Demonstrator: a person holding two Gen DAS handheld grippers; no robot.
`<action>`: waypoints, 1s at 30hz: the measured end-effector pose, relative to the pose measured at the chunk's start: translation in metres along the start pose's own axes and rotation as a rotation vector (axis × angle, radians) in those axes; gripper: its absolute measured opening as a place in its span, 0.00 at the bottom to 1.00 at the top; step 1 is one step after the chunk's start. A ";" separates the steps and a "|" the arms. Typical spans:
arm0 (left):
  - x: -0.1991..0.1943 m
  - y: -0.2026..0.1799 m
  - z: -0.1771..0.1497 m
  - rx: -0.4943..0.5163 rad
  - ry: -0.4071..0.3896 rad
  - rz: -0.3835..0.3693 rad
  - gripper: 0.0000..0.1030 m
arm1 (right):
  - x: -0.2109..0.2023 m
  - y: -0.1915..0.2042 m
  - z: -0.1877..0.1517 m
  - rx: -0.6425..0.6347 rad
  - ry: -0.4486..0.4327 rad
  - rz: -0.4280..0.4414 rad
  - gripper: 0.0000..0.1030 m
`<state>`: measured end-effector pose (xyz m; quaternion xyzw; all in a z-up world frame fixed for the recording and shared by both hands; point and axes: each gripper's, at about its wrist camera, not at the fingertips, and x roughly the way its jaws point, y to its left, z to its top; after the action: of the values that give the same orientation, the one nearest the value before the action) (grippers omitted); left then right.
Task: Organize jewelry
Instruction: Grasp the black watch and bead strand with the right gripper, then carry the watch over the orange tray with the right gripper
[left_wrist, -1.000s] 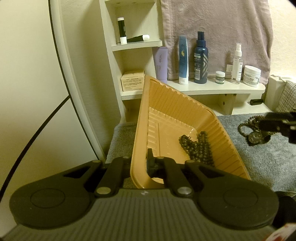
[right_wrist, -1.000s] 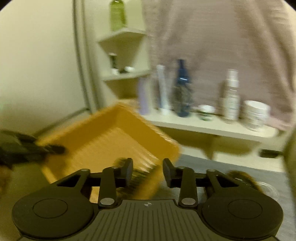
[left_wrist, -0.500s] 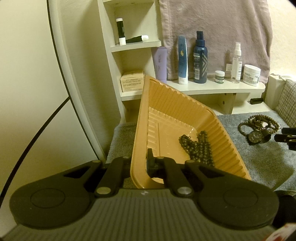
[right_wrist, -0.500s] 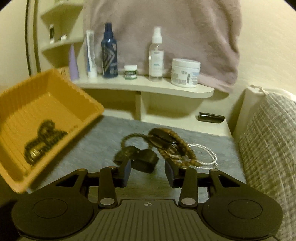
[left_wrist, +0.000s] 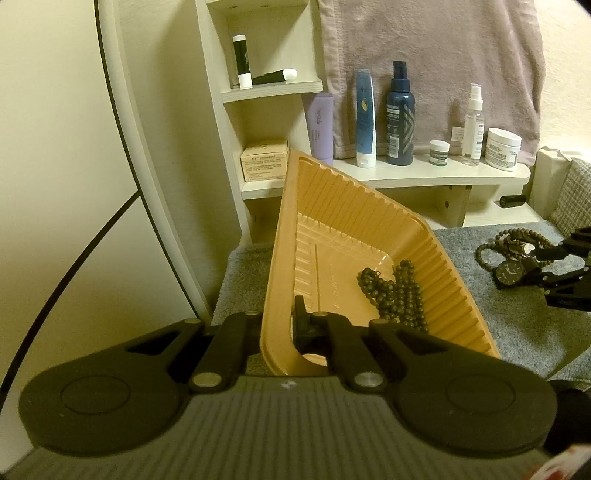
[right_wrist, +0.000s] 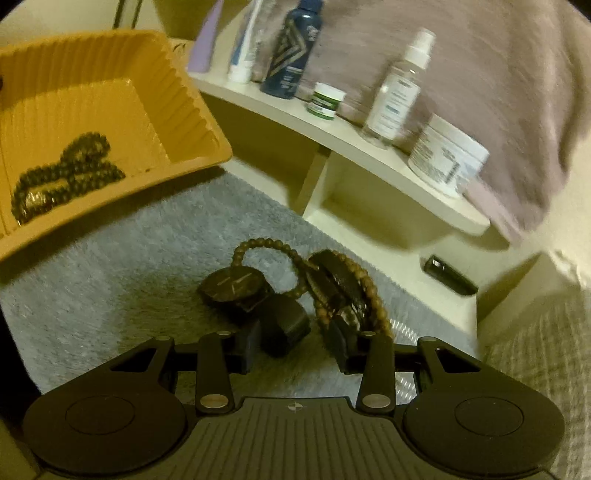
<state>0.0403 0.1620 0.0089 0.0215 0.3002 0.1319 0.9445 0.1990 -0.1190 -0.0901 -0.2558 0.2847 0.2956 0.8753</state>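
Since the earlier frames, the right claw (right_wrist: 293, 354) has been brought down and rolled over the heap of jewelry, which now sits far closer to its tips, while the left claw (left_wrist: 275, 326) and its load have not shifted. Nearest the right claw's spread fingers, with nothing yet pinched between them, the folded black strap of a dark round-faced wristwatch (right_wrist: 236, 286) is seen lying between the tips, its dial just beyond and slightly to the left. The watch's long axis is judged to run from the near strap end away toward the dial, roughly along the line the claw points, so the strap would be crossed by the closing fingers. Touching the watch on its right, a brown wooden bead bracelet (right_wrist: 369, 291) and a second dark watch are tangled together; a snag on these is a likely risk. All of it rests on a grey fluffy towel (right_wrist: 110, 280) that covers the surface below. The right claw is clearly the nearer one; the left is well apart and occupied.

Farther left, a ribbed orange plastic tray (left_wrist: 369, 221) is held tilted, its near wall clamped in the closed left claw. Inside it, a string of dark beads (left_wrist: 395, 291) is gathered against the lower wall; the rest of the tray is bare.
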 end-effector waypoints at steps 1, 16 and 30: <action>0.000 0.000 0.000 0.000 0.000 0.000 0.04 | 0.002 0.001 0.001 -0.014 0.002 -0.002 0.39; 0.000 0.000 0.000 0.000 -0.001 0.000 0.04 | -0.013 0.016 0.005 -0.034 -0.046 -0.074 0.12; 0.000 0.001 0.000 -0.001 -0.004 -0.001 0.04 | -0.035 0.012 0.016 0.012 -0.103 -0.088 0.04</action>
<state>0.0402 0.1628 0.0094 0.0213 0.2985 0.1316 0.9451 0.1736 -0.1139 -0.0599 -0.2472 0.2295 0.2677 0.9025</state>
